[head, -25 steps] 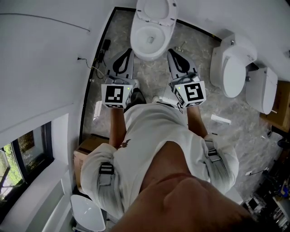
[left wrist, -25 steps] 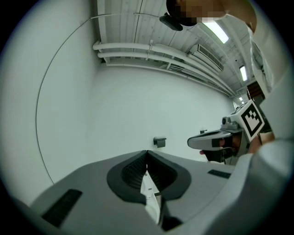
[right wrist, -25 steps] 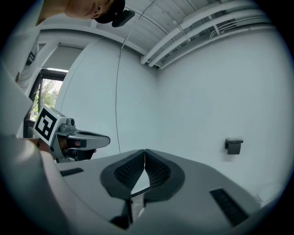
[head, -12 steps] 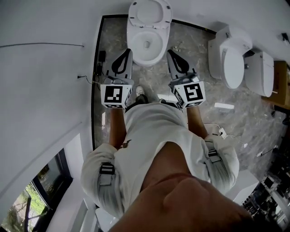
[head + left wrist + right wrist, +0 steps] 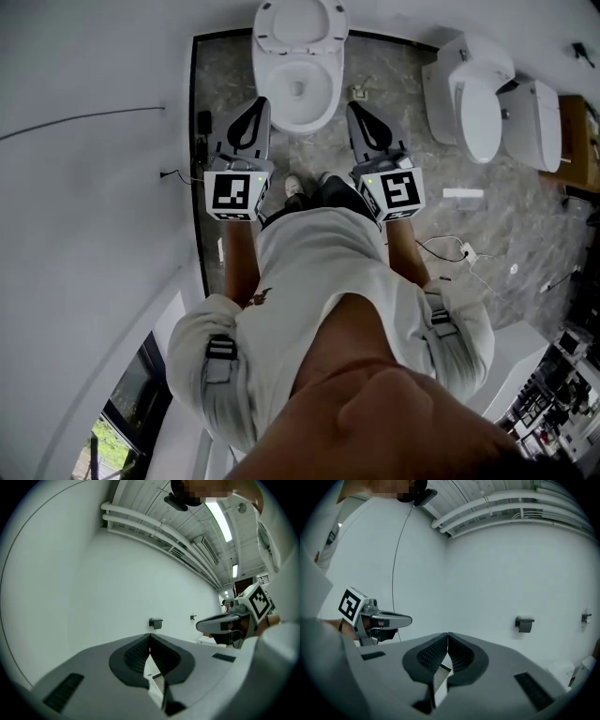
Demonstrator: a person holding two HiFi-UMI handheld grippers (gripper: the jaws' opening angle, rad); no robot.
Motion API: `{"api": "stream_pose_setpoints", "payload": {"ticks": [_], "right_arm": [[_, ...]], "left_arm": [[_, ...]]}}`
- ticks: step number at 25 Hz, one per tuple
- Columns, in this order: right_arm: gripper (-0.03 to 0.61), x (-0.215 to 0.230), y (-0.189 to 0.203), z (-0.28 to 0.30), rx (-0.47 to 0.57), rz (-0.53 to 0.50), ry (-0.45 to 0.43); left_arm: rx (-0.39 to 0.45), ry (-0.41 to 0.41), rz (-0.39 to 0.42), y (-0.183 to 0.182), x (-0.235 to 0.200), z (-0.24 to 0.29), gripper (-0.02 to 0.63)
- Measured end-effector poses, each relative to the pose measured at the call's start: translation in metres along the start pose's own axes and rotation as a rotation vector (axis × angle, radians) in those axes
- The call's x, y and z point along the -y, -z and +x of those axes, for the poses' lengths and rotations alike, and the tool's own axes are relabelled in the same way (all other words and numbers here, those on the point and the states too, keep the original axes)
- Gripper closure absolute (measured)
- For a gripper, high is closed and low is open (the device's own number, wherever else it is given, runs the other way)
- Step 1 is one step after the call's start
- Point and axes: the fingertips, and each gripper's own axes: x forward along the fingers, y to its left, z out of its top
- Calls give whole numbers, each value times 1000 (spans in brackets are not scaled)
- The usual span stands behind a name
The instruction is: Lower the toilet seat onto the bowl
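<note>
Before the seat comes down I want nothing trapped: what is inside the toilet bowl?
The toilet bowl shows bare white sides and a small dark drain at the bottom, with no loose object visible. Its back edge, at the foot of the raised seat, is hidden.

Bright even light, ceiling strip glare, strong fisheye curvature, dark vignetted corners

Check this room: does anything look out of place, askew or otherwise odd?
Yes. The toilet seat stands raised behind the bowl. A second toilet and a third toilet sit at right, which is odd for one room, and a loose cable lies near them.
</note>
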Motion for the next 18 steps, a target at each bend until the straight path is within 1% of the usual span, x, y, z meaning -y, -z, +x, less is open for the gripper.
{"api": "stream_pose_setpoints", "payload": {"ticks": [5, 9, 15, 18], "right_arm": [[558, 11, 3, 14, -6, 16, 28], [558, 21, 9, 31, -8, 35, 34], [557, 40, 9, 73, -7, 47, 1], [558, 52, 12, 97, -10, 56, -14]], "left_arm": [[-15, 41, 12, 4, -6, 21, 592], [-25, 51, 19, 9, -12, 36, 592], [-45, 41, -2, 14, -30, 68, 592], [-60, 35, 2, 19, -42, 87, 592]]}}
